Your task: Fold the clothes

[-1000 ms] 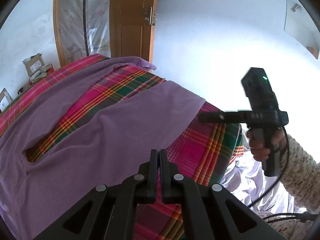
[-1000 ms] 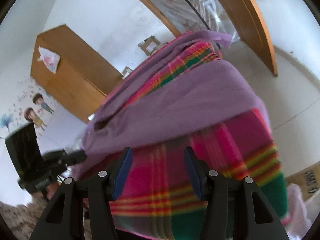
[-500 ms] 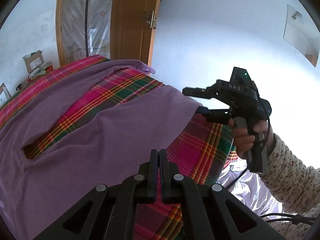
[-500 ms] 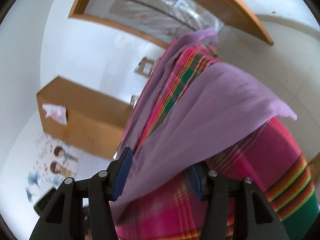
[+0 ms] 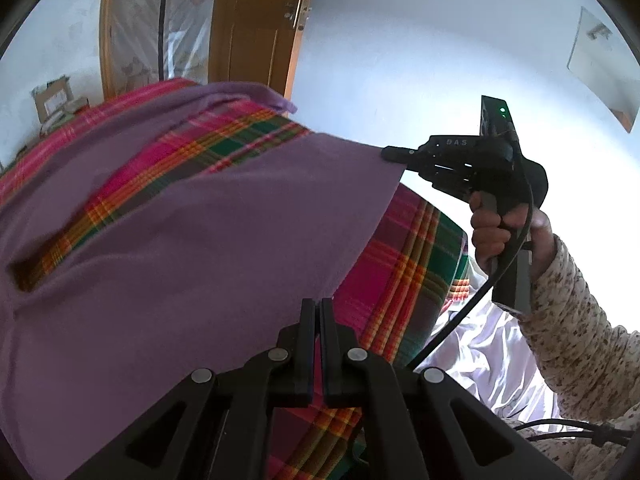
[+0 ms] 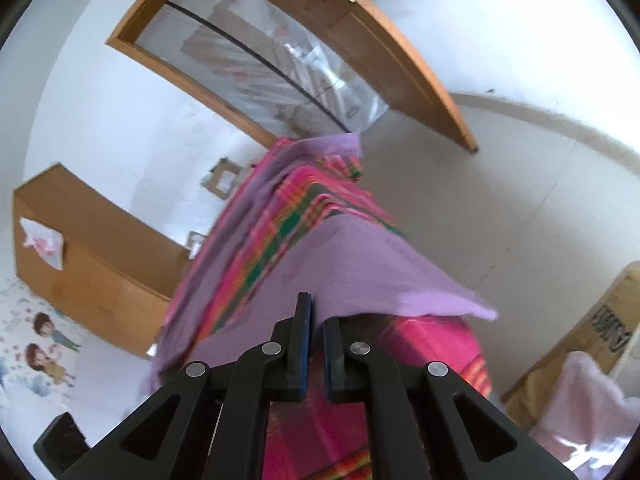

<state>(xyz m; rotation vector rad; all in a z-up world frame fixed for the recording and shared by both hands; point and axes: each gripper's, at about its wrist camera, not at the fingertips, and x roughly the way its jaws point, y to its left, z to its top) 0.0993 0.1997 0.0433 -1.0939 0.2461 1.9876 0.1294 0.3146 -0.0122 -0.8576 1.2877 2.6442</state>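
The soft purple cloth, spread over the pink plaid blanket, is pinched at its near edge by the left gripper, and its far corner is clamped by the just-closed right gripper. That thin corner bite could slip under tension, dropping the fold. The left gripper's hold is hidden behind its own fingers, and the blanket's support cannot be made out.

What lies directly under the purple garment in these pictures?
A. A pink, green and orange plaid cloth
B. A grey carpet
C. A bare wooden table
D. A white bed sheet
A: the purple garment is spread over a pink, green and orange plaid cloth, which shows through the gap between its parts and past its edge.
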